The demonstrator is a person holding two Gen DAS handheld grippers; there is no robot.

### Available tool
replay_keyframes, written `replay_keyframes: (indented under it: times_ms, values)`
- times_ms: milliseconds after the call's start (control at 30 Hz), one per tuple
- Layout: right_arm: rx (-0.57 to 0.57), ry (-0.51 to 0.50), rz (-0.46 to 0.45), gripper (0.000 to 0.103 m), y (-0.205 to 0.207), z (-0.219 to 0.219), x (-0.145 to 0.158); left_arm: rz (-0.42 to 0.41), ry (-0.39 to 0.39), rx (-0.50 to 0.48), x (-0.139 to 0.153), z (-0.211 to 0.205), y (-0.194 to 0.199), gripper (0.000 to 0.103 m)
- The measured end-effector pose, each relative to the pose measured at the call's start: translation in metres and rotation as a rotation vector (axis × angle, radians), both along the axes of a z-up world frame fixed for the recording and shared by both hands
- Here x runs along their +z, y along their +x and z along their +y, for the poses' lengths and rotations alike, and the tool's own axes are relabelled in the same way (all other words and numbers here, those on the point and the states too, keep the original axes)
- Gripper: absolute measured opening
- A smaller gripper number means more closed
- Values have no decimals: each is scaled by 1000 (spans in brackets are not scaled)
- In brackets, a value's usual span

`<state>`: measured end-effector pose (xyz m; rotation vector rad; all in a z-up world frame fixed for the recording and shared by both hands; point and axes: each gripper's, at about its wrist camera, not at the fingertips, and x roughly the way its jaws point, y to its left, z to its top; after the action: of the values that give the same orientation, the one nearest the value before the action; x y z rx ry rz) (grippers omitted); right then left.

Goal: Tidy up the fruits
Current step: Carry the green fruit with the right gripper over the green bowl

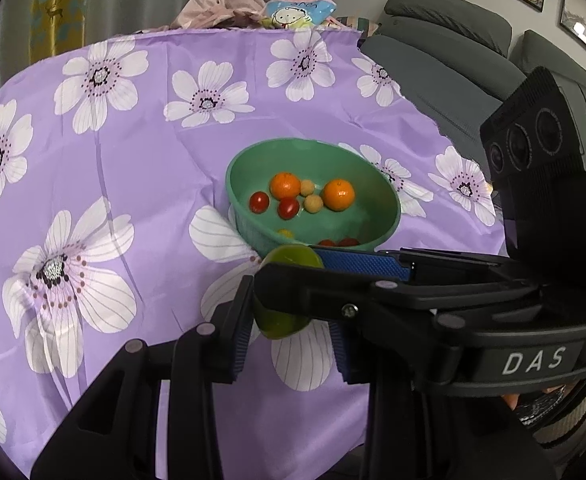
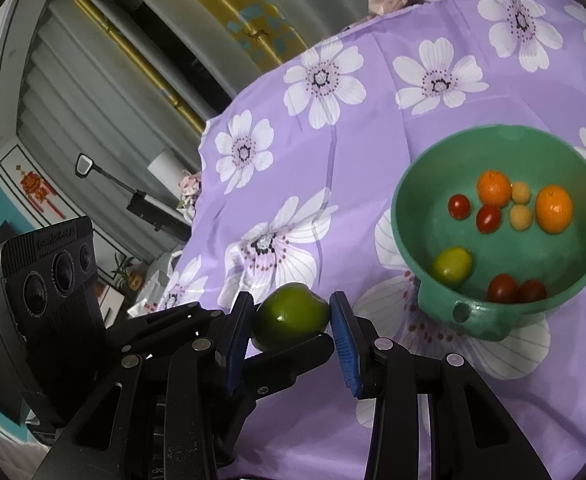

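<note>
A green round fruit (image 2: 293, 312) hangs above the purple flowered tablecloth (image 1: 133, 184), held by both grippers at once. My right gripper (image 2: 291, 322) is shut on it, a blue pad pressing each side. My left gripper (image 1: 289, 332) comes in crosswise and is shut on the same fruit (image 1: 289, 258); one of its fingers (image 2: 293, 356) shows under the fruit. In the left wrist view the right gripper (image 1: 293, 270) crosses in front and hides the fruit's middle. Just beyond stands a green bowl (image 1: 233, 184) (image 2: 405, 216) holding two oranges, several cherry tomatoes, two small yellow fruits and a yellow-green fruit.
A grey sofa (image 1: 433, 52) stands past the table's right edge. Crumpled cloth (image 1: 229, 8) and a cartoon-print bag (image 1: 297, 12) lie at the far edge. In the right wrist view the cloth's left edge (image 2: 205, 140) drops off toward curtains and clutter on the floor.
</note>
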<state>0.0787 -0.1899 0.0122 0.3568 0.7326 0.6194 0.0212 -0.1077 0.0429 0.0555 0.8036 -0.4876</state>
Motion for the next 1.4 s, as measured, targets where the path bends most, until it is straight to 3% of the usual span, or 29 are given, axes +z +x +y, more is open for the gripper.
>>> replay_keyframes:
  times_ms: [867,1400]
  values:
    - [-70,37,-51,41,20,-51,14,-4,5,-72,14,-52,45,34]
    - [-97,57,-5,41,55,-74,4,41,19,-97,1,-69,84,34]
